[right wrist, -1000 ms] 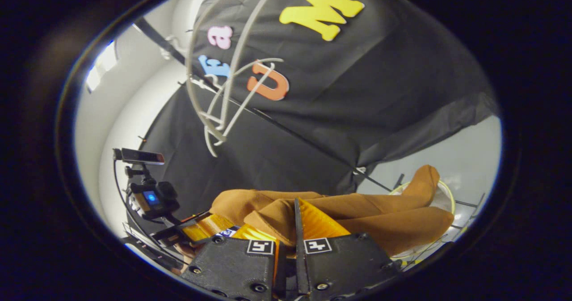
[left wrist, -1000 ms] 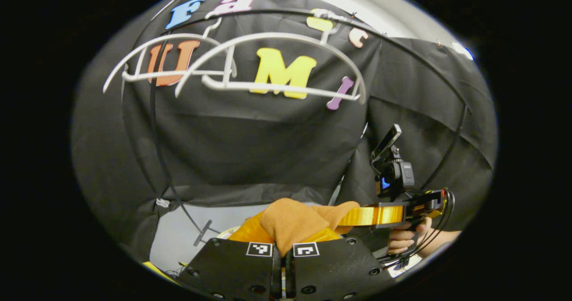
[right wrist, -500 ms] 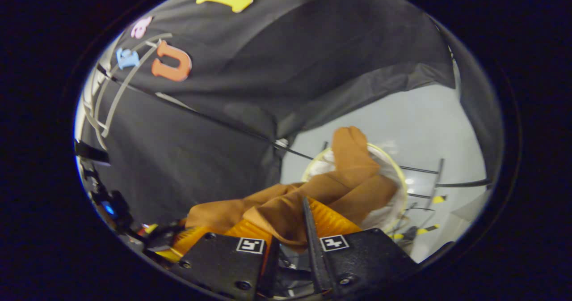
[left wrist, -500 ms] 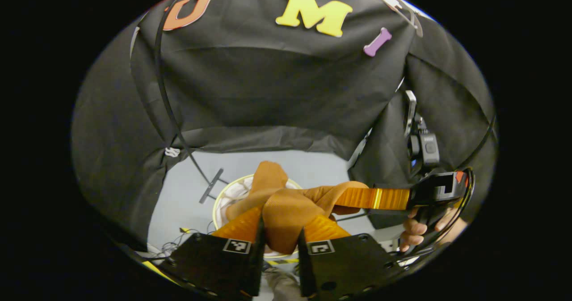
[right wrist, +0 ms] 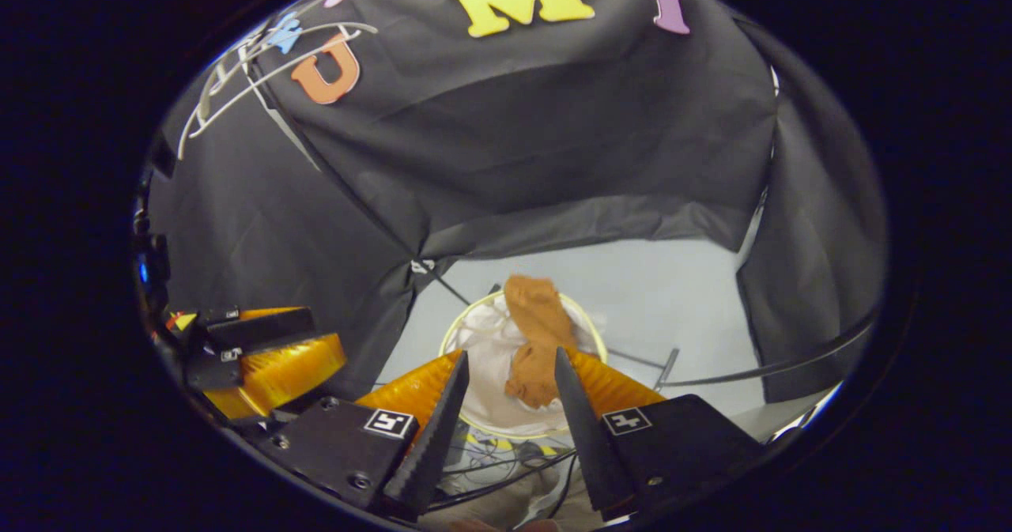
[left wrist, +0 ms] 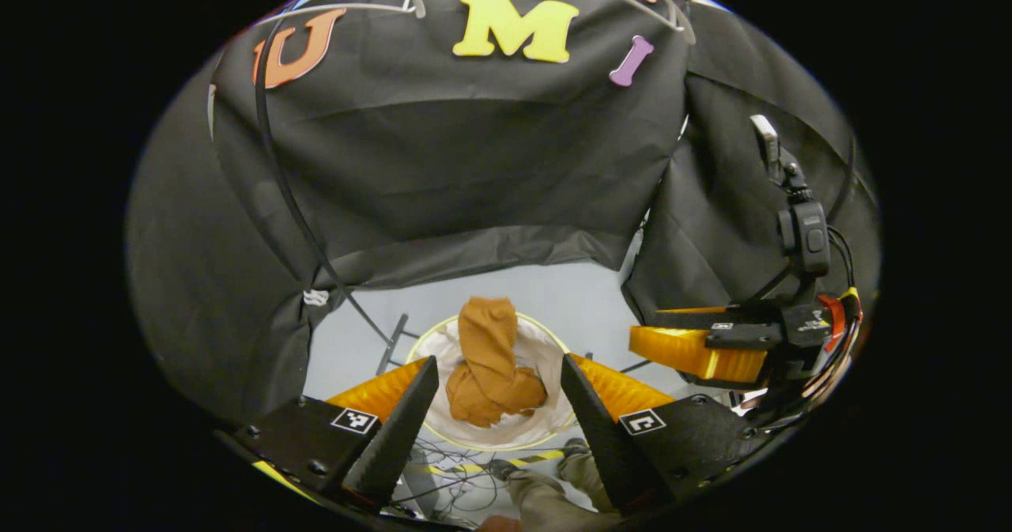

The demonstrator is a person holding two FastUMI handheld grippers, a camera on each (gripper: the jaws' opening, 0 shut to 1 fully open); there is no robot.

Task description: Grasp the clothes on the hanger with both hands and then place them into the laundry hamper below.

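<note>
A brown garment [left wrist: 488,358] lies bunched in the round white laundry hamper [left wrist: 439,342] on the floor below, one end draped over its far rim. In the right gripper view the same garment [right wrist: 535,342] rests in the hamper [right wrist: 478,334]. My left gripper [left wrist: 500,366] is open above the hamper, nothing between its fingers. My right gripper [right wrist: 506,358] is open too and holds nothing; it is seen again at the right of the left gripper view [left wrist: 696,350]. The left gripper appears at the left of the right gripper view [right wrist: 269,358]. Bare white hangers [left wrist: 379,2] hang high up.
Black cloth walls surround the grey floor [left wrist: 569,303] around the hamper. Thin black rods [left wrist: 285,192] and a stand's feet [right wrist: 668,366] run near the hamper. Cables [left wrist: 458,457] lie on the floor in front of it. A person's trouser leg [left wrist: 545,500] is at the bottom.
Both grippers have opened and let go of the brown garment, which has dropped into the hamper. Both now stand above it, apart from each other.
</note>
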